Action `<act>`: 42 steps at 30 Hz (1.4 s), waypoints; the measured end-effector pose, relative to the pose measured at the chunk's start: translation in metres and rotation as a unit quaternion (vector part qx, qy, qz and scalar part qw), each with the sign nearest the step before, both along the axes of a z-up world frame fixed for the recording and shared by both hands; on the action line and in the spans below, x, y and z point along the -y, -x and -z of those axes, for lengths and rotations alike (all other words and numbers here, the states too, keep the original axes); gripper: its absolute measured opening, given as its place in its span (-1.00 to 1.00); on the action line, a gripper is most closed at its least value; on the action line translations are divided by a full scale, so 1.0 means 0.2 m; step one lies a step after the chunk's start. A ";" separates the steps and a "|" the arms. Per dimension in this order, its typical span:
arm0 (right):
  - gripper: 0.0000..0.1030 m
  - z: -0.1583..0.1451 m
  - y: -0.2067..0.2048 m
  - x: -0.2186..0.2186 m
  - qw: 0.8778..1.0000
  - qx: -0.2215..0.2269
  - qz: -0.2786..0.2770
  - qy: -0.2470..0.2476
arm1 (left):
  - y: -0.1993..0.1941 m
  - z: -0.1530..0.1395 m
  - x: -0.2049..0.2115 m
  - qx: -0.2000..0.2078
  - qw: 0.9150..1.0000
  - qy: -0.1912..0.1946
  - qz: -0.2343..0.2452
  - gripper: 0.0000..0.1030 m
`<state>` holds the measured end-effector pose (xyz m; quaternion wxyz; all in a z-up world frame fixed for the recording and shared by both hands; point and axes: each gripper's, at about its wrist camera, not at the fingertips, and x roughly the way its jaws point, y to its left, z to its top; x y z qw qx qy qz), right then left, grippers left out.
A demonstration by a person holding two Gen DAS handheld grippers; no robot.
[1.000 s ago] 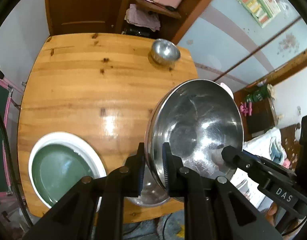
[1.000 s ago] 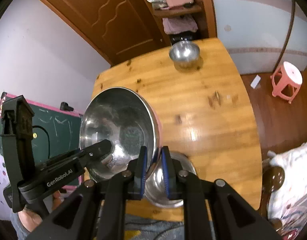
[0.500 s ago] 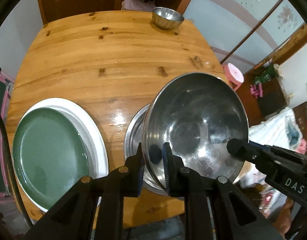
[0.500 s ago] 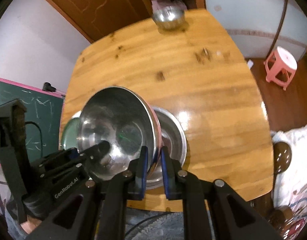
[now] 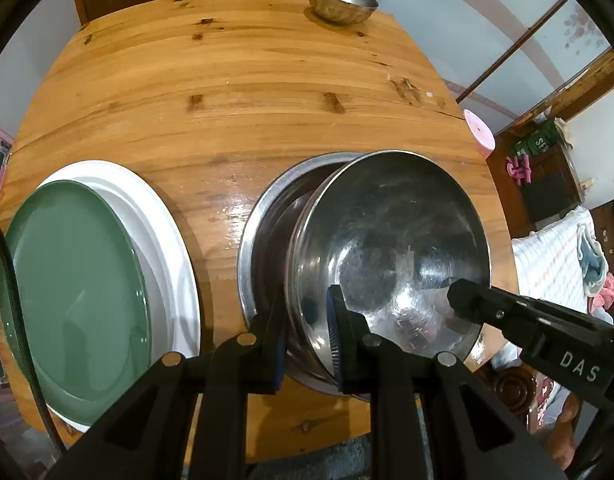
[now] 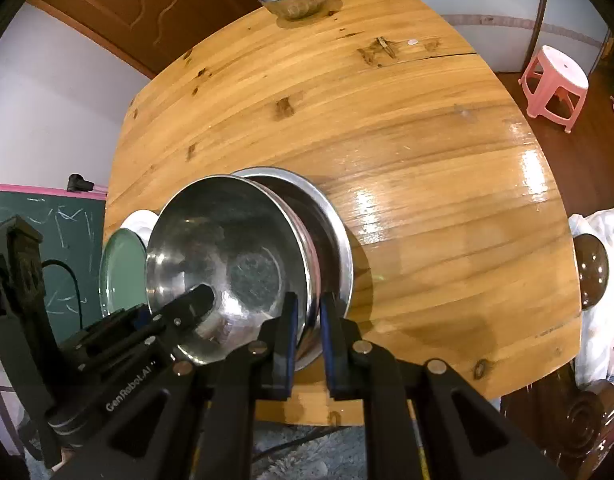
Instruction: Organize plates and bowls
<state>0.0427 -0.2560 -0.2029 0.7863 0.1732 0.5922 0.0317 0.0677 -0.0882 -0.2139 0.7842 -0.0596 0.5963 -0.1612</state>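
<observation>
You are gripping one steel bowl [image 5: 391, 248] from both sides: your left gripper [image 5: 307, 336] is clenching the bowl's near-left rim with one finger inside the wall and one outside, and your right gripper [image 6: 307, 334] is pinching the opposite rim the same way. The bowl is sitting tilted inside a larger steel bowl [image 5: 267, 232], which is resting on the wooden table [image 5: 247, 92] near its front edge; from the pictures you cannot tell whether the held bowl is already touching the lower one at the bottom. Just beside that pair, on your left, a green plate [image 5: 71, 280] is lying on top of a white plate [image 5: 167, 240], and the white rim is sitting close to the larger bowl's flange without touching it. A small steel bowl [image 5: 343, 2] is standing alone at the far edge of the table, well apart from everything else, with open tabletop between. Beyond the table on your right, a pink stool [image 6: 555, 80] is standing on the floor, and a chalkboard [image 6: 47, 232] is leaning off to your left. A brown door [image 6: 119, 8] is filling the background behind the far bowl.
</observation>
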 end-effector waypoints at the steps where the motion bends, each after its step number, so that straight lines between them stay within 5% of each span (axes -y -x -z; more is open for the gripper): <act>1: -0.79 0.01 0.00 -0.01 1.000 -0.001 -0.002 0.003 | -0.01 0.00 -0.01 -0.001 1.000 0.001 -0.002 -0.71; 15: -0.79 0.04 -0.05 -0.04 1.000 -0.006 -0.011 0.027 | -0.04 0.04 0.01 -0.001 1.000 -0.011 0.004 -0.69; 20: -0.79 0.03 -0.05 -0.04 0.999 -0.003 -0.011 0.035 | -0.03 0.02 0.03 0.006 1.000 -0.016 0.015 -0.42; 28: -0.78 0.02 -0.05 -0.05 0.998 0.001 -0.019 0.053 | -0.02 0.00 0.05 0.020 0.999 -0.028 0.024 -0.27; 34: -0.77 -0.02 -0.04 -0.06 0.996 0.014 -0.024 0.081 | 0.01 -0.08 0.05 0.056 0.997 -0.044 0.020 0.21; 42: -0.77 -0.03 -0.03 -0.05 0.996 0.019 -0.027 0.085 | 0.03 -0.14 0.05 0.073 0.996 -0.044 0.017 0.22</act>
